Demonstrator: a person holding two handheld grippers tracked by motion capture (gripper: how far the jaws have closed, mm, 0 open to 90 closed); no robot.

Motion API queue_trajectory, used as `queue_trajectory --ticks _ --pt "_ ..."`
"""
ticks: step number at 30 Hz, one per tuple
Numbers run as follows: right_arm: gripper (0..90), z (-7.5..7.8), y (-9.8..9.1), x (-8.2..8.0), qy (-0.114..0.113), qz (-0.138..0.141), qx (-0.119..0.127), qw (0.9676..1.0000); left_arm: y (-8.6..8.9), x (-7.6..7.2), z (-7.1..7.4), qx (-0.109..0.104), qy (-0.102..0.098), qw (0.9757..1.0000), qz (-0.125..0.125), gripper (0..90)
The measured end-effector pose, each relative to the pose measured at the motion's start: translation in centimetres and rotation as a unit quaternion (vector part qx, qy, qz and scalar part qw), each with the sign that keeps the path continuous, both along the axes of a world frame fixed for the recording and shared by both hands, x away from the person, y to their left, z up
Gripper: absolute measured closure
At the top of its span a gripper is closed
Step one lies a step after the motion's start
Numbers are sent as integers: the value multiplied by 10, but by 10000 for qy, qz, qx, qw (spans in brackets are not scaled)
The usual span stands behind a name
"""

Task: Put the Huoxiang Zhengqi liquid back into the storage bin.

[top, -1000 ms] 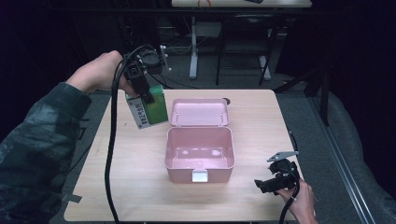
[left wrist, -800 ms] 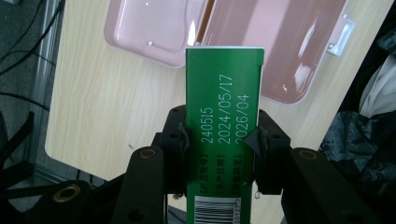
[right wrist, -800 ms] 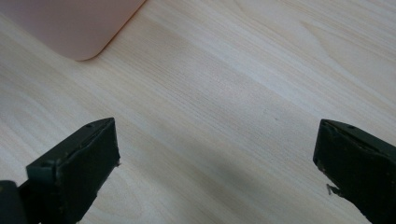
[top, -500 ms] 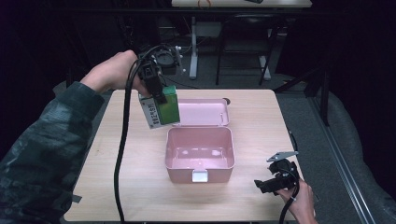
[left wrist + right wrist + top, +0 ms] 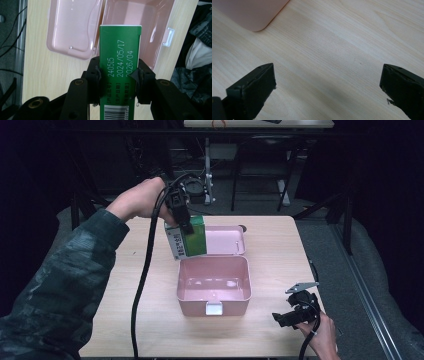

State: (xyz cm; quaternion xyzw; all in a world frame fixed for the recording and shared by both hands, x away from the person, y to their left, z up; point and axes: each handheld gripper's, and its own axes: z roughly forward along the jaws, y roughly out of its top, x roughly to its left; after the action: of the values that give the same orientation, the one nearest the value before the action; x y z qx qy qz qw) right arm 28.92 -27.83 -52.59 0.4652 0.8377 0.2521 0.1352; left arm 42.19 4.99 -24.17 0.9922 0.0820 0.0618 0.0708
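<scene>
A green and white carton (image 5: 189,241) hangs in the air over the back left edge of an open pink box (image 5: 214,279). My left gripper (image 5: 184,231) is shut on it from above. In the left gripper view both pads press the carton (image 5: 119,67) at its sides, with printed dates on its green face, and the pink box (image 5: 135,22) and its flat lid (image 5: 72,27) lie below. The lid (image 5: 225,240) lies open behind the box. Down at the table's front right corner, my right gripper (image 5: 286,316) rests open, its jaws wide apart over bare wood (image 5: 327,65).
The light wooden table (image 5: 280,250) has bare room to the left and right of the box. A white latch (image 5: 214,308) sticks out from the box's front wall. A black cable (image 5: 142,285) trails from the left gripper. Dark floor and stands surround the table.
My left gripper has carried the carton to the right, from beside the box's left to above its back left edge. The right gripper has stayed put.
</scene>
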Motion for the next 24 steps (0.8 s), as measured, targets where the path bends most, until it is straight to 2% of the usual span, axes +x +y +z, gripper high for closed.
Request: queue_trajectory --ticks 6,9,12,15,19,24 --pt "0 1 1 -1 -15 10 5 10000 -8 -1 -7 32 25 10000 -42 632" --pt "0 0 2 -1 -10 49 -17 10000 -12 -2 -11 -10 70 9999 -136 632" --pt "0 -1 2 1 7 76 -39 10000 -14 0 -16 -150 137 9997 -160 632" --pt "0 -2 4 1 12 67 -34 10000 -17 -1 -22 -78 145 9997 -192 632" --pt "0 -2 4 1 15 83 -36 10000 -19 -1 -26 -205 174 9994 -213 633" --pt "0 -2 3 0 31 59 -34 10000 -23 -3 -32 -221 222 9990 -320 633"
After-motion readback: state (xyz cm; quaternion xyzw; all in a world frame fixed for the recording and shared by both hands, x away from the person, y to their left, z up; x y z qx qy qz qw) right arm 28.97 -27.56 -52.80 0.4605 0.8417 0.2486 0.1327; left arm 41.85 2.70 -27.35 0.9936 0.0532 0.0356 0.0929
